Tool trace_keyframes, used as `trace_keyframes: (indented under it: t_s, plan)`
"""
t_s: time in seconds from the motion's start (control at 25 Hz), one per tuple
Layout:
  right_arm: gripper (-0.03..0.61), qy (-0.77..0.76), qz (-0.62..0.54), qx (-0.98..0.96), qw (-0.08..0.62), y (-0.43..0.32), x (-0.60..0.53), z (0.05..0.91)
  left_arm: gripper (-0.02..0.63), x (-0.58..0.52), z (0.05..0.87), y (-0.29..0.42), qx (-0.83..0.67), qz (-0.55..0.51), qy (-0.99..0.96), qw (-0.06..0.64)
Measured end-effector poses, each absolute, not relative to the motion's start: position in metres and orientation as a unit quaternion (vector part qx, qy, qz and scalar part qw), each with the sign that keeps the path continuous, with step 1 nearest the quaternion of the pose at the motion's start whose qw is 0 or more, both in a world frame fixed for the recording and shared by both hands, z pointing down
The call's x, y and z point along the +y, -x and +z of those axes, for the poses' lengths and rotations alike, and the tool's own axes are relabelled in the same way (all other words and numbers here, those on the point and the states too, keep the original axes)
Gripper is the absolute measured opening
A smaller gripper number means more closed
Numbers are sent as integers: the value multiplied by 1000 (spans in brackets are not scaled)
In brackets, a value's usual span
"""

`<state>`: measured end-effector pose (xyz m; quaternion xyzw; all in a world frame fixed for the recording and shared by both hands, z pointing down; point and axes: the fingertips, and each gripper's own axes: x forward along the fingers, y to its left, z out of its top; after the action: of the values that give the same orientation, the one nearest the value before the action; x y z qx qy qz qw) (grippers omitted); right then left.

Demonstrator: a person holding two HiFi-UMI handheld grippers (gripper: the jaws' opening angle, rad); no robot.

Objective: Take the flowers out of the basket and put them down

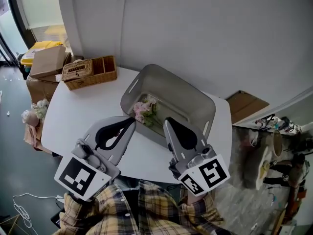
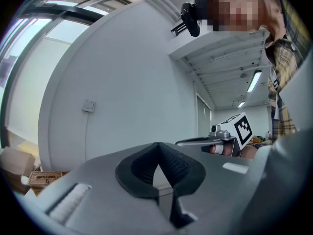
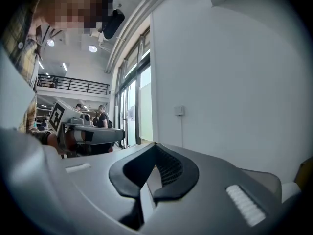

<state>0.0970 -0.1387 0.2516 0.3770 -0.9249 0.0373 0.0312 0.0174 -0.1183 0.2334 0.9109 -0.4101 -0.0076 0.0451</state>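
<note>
A grey plastic basket (image 1: 195,99) stands on the white table (image 1: 73,114) in the head view. Pink flowers with green stems (image 1: 145,110) lie inside it at its near left corner. My left gripper (image 1: 131,122) is held over the table's front, jaws closed together, its tip close to the basket's near left wall. My right gripper (image 1: 167,121) hovers at the basket's near rim, also shut and empty. In the left gripper view the left gripper (image 2: 159,146) points up at the wall, jaws together. The right gripper (image 3: 155,147) in its own view likewise points upward, shut.
A wicker organiser box (image 1: 89,71) sits at the table's far left corner. Cardboard boxes (image 1: 46,62) and a small bouquet (image 1: 34,112) are on the floor at left. A wall stands right behind the table; clutter lies on the floor at right (image 1: 274,151).
</note>
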Motion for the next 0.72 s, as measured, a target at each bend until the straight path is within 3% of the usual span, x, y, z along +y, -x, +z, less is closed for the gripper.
trace_keyframes:
  t_s: [0.72]
  plan:
    - [6, -404, 49, -910, 83, -99, -206, 258, 15, -180, 245, -3, -378, -7, -923, 65]
